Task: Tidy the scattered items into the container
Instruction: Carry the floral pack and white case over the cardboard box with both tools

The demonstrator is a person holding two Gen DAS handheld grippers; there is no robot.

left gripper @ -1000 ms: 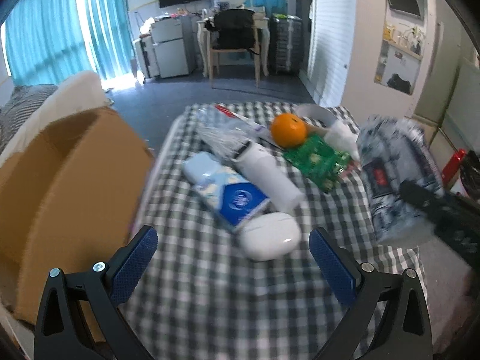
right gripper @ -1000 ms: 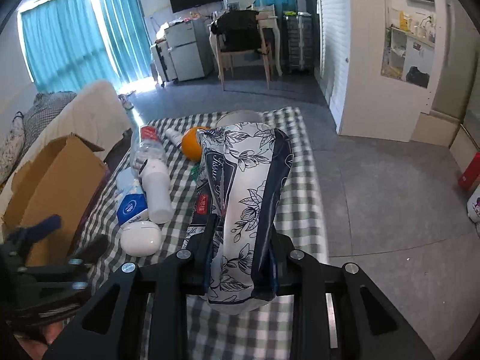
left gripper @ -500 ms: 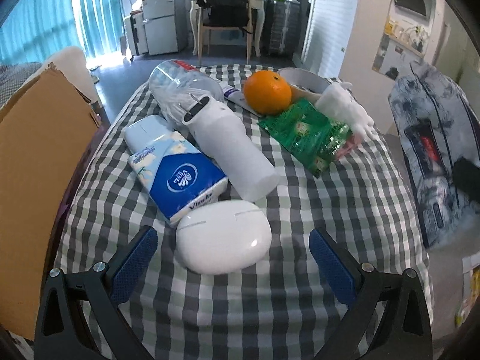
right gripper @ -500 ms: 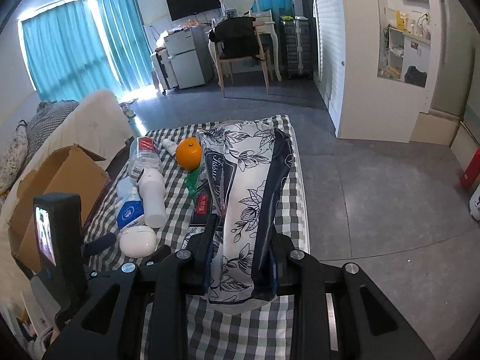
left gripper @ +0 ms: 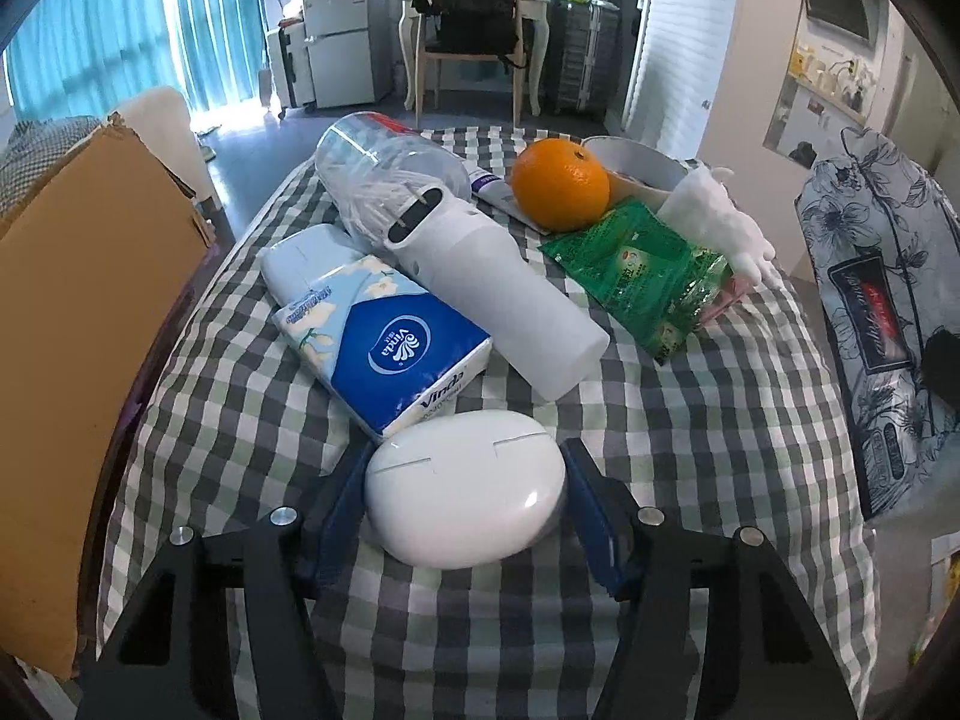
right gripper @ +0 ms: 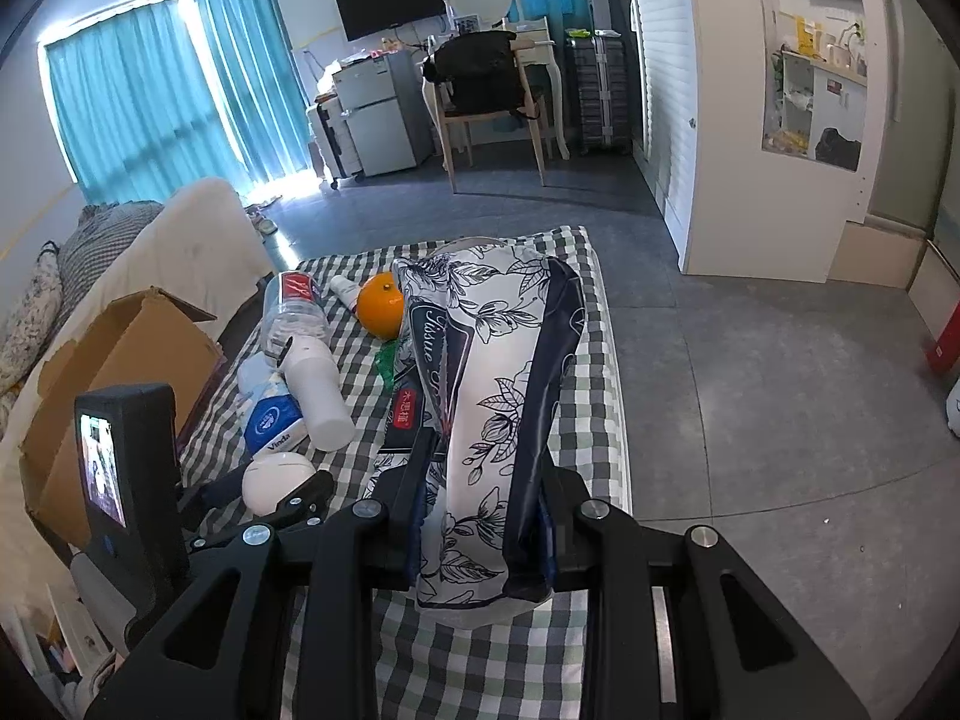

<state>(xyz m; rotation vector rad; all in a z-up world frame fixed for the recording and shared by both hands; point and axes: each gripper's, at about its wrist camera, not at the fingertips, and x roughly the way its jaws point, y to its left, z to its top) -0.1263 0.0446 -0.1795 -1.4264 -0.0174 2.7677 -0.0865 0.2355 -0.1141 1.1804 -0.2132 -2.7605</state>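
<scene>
We work over a table (left gripper: 690, 450) covered in checked cloth, with the cardboard box (left gripper: 78, 312), the container for this task, standing open beside its left edge. Most items lie on the cloth, so we judge the task to be at an early stage.

The largest item in hand is the floral tissue pack (right gripper: 498, 408). The right gripper (right gripper: 480, 516) is clamped on its lower part and holds it upright above the right side of the table. In the left wrist view the same pack appears at the far right, off the cloth.

The left gripper (left gripper: 465, 507) brackets the white oval case (left gripper: 465, 504), which rests on the cloth at the near end of the pile. Its blue pads sit close against both sides of the case; we cannot tell whether they press on it yet.

Just beyond the case lie the Vinda tissue packet (left gripper: 384, 336), a white cylinder (left gripper: 498, 288), a clear bottle (left gripper: 390, 174), an orange (left gripper: 561, 183) and a green sachet (left gripper: 642, 276).

The step in hand is a two-item pickup. Next, we judge that the left gripper must secure the smooth case firmly, lift it, and both loads must travel left to the box.
</scene>
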